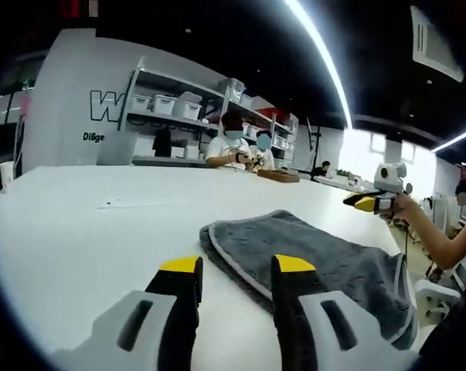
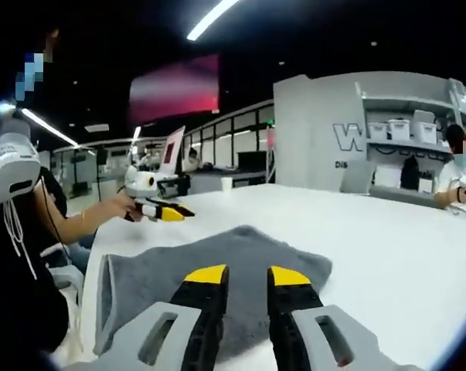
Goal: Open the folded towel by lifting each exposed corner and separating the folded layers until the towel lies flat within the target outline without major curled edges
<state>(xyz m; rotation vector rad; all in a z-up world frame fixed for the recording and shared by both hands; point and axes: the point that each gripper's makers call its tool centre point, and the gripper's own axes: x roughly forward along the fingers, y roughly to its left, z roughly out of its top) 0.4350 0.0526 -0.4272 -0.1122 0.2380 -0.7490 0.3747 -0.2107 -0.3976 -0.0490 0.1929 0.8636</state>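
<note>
White table [image 1: 78,224] in an open workshop, with your folded grey towel [image 1: 325,267] lying near its edge. You've got both the left gripper [image 1: 237,267] and right gripper [image 2: 246,275] hovering over it, jaws spread, pinching nothing.

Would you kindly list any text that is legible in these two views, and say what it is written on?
"W": large outlined letter on the grey wall beside the shelving; later letters are hidden.
"Dilige": small print below it, cut off.
Storage bin labels: too small to read.
</note>
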